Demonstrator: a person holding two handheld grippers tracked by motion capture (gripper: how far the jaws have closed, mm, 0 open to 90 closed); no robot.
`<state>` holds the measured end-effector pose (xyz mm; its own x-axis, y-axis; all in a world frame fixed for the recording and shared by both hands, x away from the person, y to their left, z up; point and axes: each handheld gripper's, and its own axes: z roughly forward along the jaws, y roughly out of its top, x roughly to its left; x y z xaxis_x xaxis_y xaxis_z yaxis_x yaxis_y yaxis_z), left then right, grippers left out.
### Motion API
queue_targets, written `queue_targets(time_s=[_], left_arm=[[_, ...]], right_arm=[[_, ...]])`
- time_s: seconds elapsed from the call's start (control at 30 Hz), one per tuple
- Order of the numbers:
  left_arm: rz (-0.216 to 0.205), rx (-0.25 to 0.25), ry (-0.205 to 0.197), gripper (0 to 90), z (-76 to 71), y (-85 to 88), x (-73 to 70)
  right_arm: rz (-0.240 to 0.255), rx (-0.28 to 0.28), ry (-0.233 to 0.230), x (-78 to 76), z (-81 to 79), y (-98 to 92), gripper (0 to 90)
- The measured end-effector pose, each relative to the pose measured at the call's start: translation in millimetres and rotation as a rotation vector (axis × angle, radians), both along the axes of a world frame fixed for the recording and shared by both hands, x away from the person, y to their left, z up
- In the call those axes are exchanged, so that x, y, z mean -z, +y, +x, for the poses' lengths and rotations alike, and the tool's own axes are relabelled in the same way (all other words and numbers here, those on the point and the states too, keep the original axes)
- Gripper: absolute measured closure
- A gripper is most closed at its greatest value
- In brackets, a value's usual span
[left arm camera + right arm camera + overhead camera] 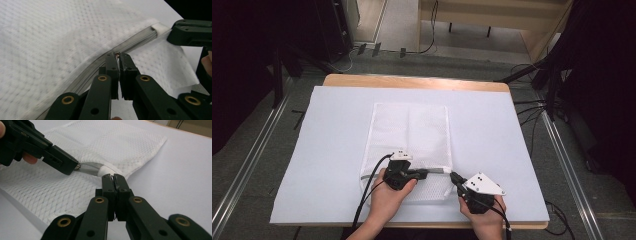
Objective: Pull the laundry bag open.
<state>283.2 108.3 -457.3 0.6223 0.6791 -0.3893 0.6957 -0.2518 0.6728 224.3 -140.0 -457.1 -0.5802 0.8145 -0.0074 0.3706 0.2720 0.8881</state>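
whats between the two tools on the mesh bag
A short stretch of the grey zipper on the white mesh bag runs between the left tool and the right tool, clearest in the right gripper view.

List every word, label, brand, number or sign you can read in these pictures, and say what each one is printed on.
None: no readable text shows in the pictures.
The white mesh bag, its zip, the white sheet on the table, the left gripper and the right gripper carry no lettering or numbers that can be made out.
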Motion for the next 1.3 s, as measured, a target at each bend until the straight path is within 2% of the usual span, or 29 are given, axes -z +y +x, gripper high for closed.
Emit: queue_targets(time_s=[0.53,0.7,0.77,0.83,0.87,0.9,0.97,1.07,1.3], left_arm=[[0.023,-0.037,0.008,87.3,-5.2,36.9,8.2],[0.017,-0.049,0.014,87.3,-5.5,49.7,8.9],[0.031,-0.059,0.008,87.3,-6.2,53.4,8.4],[0.052,-0.081,0.002,87.4,-6.1,59.7,9.1],[0.052,-0.081,0.002,87.4,-6.1,59.7,9.1],[0.039,-0.103,0.012,87.4,-5.2,69.5,10.8],[0.039,-0.113,0.014,87.3,-5.0,75.5,11.1],[0.042,-0.141,0.011,87.3,-6.0,90.1,9.5],[0.050,-0.189,0.005,87.4,-9.0,111.8,7.4]], right_arm=[[-0.004,-0.008,-0.004,-2.9,-1.9,0.5,90.0],[-0.033,-0.012,-0.012,-2.4,-2.7,3.1,90.0],[-0.036,-0.011,-0.013,-3.1,-2.9,3.8,90.0],[-0.042,-0.002,-0.019,-3.9,-3.2,3.4,90.0],[-0.043,0.010,-0.022,-4.4,-3.1,2.2,90.0],[-0.039,0.014,-0.024,-4.8,-2.3,-0.1,90.0],[-0.022,0.021,-0.015,-5.4,-1.0,-4.9,90.0],[-0.020,0.026,-0.015,-6.0,-1.0,-7.1,90.0],[-0.017,0.037,-0.024,-8.1,-0.6,-10.6,90.0]])
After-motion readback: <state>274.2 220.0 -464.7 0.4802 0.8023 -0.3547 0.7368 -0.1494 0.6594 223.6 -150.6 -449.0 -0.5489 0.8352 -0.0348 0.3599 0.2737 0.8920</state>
